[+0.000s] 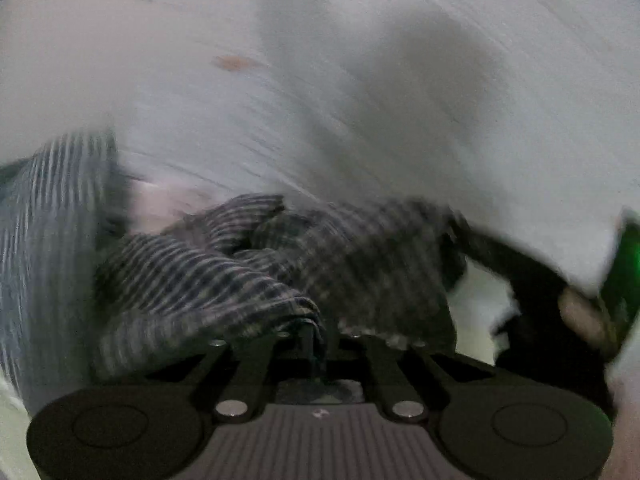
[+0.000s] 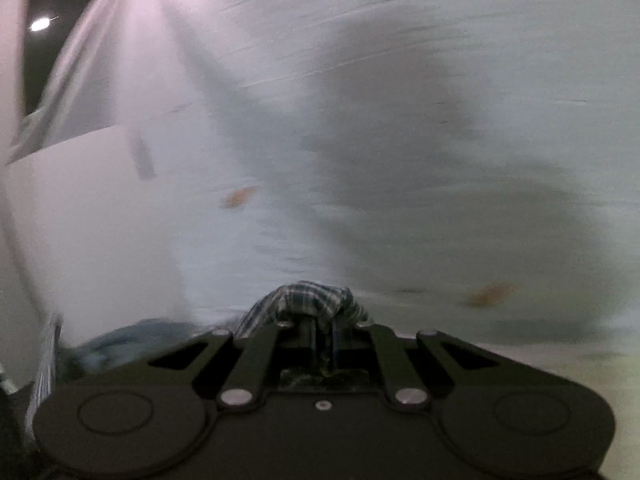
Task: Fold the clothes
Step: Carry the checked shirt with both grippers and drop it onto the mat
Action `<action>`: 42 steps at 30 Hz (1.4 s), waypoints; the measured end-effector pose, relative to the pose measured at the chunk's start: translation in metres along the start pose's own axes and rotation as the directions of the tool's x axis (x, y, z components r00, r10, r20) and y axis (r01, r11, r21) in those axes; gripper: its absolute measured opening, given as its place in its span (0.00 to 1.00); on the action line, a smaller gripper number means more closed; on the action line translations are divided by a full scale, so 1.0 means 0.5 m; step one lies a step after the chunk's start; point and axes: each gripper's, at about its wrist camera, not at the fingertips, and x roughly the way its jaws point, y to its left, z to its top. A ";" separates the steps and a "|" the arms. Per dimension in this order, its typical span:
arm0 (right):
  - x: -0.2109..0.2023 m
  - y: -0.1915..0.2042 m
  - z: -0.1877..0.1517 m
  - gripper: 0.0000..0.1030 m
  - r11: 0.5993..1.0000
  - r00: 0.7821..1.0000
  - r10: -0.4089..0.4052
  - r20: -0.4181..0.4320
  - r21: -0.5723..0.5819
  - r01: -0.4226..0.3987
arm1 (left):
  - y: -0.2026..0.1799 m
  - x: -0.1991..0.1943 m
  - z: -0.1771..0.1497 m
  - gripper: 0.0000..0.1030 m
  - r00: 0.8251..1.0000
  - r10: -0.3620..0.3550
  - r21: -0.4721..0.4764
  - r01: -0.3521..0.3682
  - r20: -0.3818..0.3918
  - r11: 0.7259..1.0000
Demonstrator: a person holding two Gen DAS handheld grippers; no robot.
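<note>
Both claws were clamped tight on cloth at this moment: the left gripper (image 1: 310, 330) had its jaws drawn narrow on a bunched edge of the plaid garment (image 1: 280, 264), and the right gripper (image 2: 320, 332) was pinched the same way on a small tuft of that checked fabric (image 2: 312, 300). Everything was smeared with blur, so fine detail was hard to call. From the left wrist view the garment spilled forward and out to both sides of the fingers, dark checks rumpled in loose folds, lying over a pale tabletop (image 1: 440, 80) marked with a few orange-brown spots. A second piece, the striped cloth (image 1: 48, 220), sat at the far left of that view, just beside the plaid; whether the two touched could not be told. At the right edge something dark with a green glow (image 1: 628, 256) showed, most likely the other tool, but that was a guess. From the right wrist view only the pinched tuft rose over the fingertips, with bare table ahead and a white box-like shape (image 2: 80, 208) off to the left. By my reading the garment stretched between the two grips, its long axis running hand to hand, so neither hand was nearer: the fold would depend on both carrying that held edge together across the table.
</note>
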 end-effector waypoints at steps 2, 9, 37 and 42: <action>-0.043 -0.090 -0.013 0.29 0.991 0.991 -0.128 -0.047 0.024 0.129 | -0.062 0.023 -0.043 0.36 0.995 -0.023 0.042 0.027 -0.094 0.999; -0.205 -0.241 -0.141 0.59 0.932 0.933 -0.316 -0.170 0.130 0.339 | -0.069 0.030 -0.133 0.65 0.977 0.068 0.057 -0.057 -0.203 0.997; -0.248 -0.047 -0.291 0.01 0.931 0.936 -0.334 -0.108 0.119 0.346 | 0.179 0.005 -0.140 0.70 0.938 0.211 0.084 -0.196 -0.275 0.977; -0.422 -0.160 -0.186 0.01 0.827 0.817 -0.561 0.132 0.074 0.557 | 0.113 0.020 -0.166 0.70 0.940 0.178 0.080 -0.161 -0.292 0.984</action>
